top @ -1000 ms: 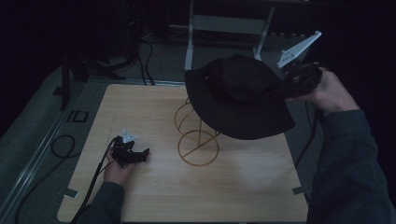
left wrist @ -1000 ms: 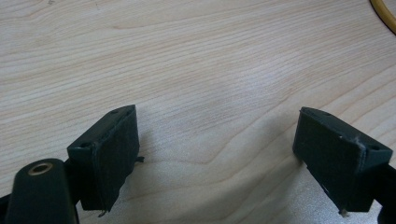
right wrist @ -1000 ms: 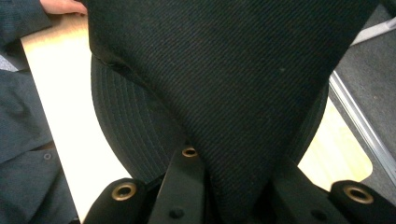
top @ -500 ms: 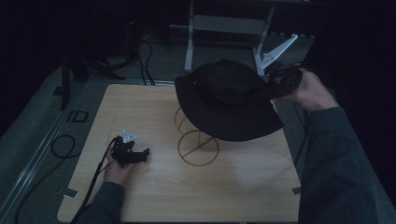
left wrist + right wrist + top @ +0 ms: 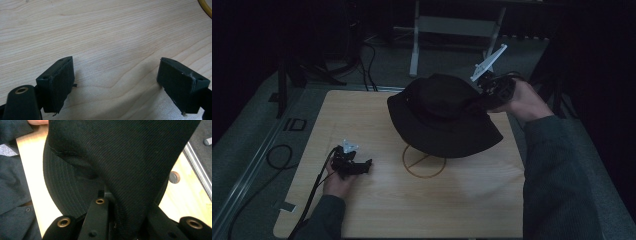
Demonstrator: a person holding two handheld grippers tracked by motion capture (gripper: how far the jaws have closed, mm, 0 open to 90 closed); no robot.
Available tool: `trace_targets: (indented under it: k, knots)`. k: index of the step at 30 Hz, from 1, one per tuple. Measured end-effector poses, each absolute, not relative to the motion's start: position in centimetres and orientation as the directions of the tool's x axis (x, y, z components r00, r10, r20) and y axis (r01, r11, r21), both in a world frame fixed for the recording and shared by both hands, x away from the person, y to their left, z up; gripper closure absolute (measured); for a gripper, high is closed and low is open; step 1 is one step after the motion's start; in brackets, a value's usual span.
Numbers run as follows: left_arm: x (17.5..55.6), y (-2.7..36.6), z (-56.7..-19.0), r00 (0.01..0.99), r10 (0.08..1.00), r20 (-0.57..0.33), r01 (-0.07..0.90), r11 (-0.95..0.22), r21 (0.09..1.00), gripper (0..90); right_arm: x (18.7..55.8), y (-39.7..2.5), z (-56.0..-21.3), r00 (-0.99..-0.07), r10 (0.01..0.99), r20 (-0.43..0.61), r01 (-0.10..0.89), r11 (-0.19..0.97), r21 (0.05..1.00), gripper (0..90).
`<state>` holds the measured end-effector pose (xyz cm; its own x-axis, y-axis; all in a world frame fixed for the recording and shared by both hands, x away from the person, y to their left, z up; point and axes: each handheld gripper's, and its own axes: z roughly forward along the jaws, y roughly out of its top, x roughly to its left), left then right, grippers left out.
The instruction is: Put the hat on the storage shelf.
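A black wide-brimmed hat (image 5: 442, 115) hangs in the air over the back middle of the wooden table (image 5: 377, 210). My right gripper (image 5: 484, 97) is shut on its crown at the right side; in the right gripper view the hat's cloth (image 5: 125, 160) is pinched between the jaws. Under the hat stands a gold wire stand, its ring base (image 5: 424, 161) showing on the table while its upper part is hidden. My left gripper (image 5: 364, 166) rests on the table at the front left, open, its pads (image 5: 58, 82) wide apart over bare wood.
A cable (image 5: 312, 192) trails from the left gripper off the table's front left. A metal frame (image 5: 414, 45) and cables lie on the floor behind the table. A round hole (image 5: 174, 177) sits in the tabletop near its edge.
The right gripper has carried the hat leftward and lower, so it now covers the stand's upper rings. The left gripper has not moved.
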<state>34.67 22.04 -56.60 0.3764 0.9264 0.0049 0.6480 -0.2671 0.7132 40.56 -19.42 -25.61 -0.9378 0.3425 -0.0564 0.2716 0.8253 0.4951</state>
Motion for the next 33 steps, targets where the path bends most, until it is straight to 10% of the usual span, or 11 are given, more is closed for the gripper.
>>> trace_targets:
  k: [33]
  knots:
    - [34.7,22.1,-56.6,0.378,0.926,0.007,0.648,-0.270,0.712,14.8,41.2,-17.7,-27.7,-0.936,0.350,-0.025,0.297,0.827,0.477,56.7]
